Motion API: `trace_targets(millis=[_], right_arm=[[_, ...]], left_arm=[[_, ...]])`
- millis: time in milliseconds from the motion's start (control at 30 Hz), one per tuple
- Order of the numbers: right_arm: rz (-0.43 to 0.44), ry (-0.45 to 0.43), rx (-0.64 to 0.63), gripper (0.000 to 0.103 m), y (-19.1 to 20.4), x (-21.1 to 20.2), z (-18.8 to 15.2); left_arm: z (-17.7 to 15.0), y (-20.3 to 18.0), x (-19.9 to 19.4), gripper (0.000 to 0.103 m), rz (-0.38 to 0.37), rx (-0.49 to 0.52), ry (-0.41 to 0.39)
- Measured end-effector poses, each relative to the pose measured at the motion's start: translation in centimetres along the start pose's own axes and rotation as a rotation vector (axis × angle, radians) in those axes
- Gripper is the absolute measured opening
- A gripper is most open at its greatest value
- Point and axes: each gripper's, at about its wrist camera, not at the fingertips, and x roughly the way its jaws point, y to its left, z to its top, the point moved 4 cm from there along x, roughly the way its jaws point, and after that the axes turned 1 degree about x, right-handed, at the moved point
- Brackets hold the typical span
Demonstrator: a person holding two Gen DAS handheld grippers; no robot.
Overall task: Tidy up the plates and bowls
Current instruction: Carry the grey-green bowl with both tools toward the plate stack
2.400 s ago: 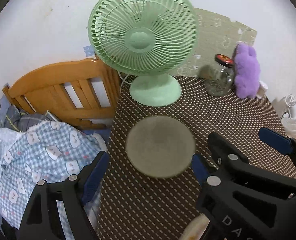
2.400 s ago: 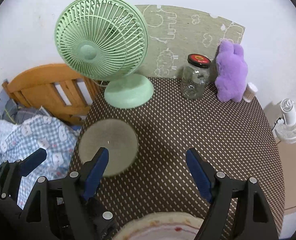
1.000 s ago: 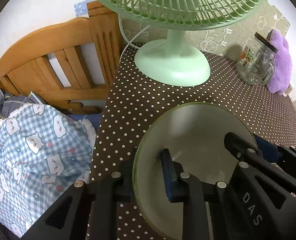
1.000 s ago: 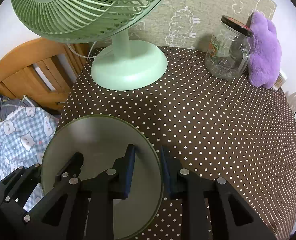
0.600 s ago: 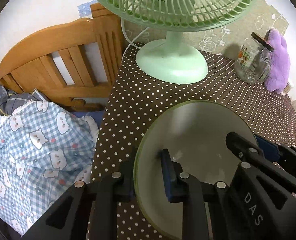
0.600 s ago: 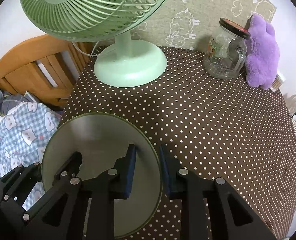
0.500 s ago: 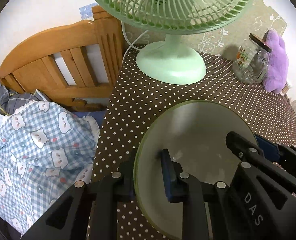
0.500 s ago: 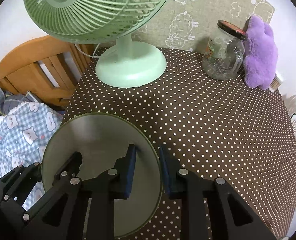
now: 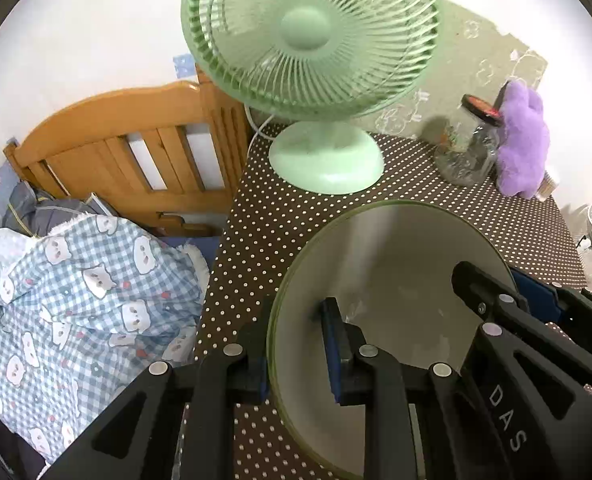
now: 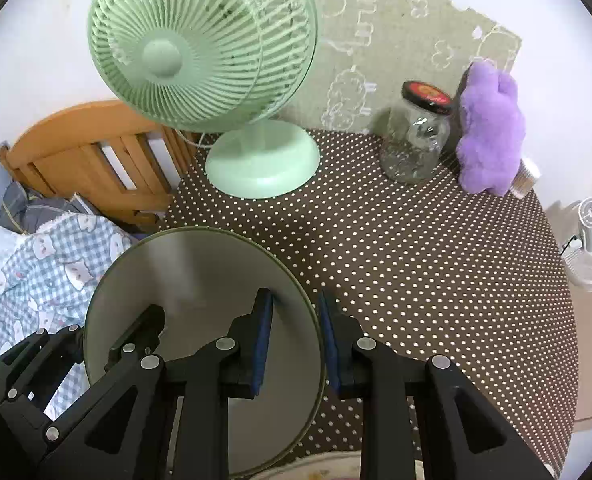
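A round grey-green plate (image 9: pixel 396 280) is held up over the dotted brown tablecloth (image 9: pixel 287 216) by both grippers. My left gripper (image 9: pixel 296 344) is shut on its left rim, one finger inside and one outside. My right gripper (image 10: pixel 293 332) is shut on its right rim in the same way; the plate (image 10: pixel 199 280) fills the lower left of that view. The right gripper's body shows at the right of the left wrist view. A second plate's pale rim (image 10: pixel 328 466) peeks in at the bottom edge.
A green table fan (image 10: pixel 215 60) stands at the back of the table, its base (image 9: pixel 324 160) close behind the plate. A glass jar (image 10: pixel 416 144) and a purple plush (image 10: pixel 490 128) stand back right. A wooden bed frame (image 9: pixel 135 152) and checked bedding (image 9: pixel 75 288) lie left of the table edge.
Both grippers closed on the plate's rims and lifted it off the table. Since half a second ago they have risen and pulled back, so more of the fan shows.
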Motion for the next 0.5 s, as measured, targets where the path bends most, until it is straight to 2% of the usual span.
trace_targets(millis=[500], right_arm=[[0.032, -0.052, -0.003, 0.027, -3.9, -7.2, -2.2]], left_arm=[[-1.9, -4.3, -6.8, 0.019, 0.034, 0.001, -0.052]])
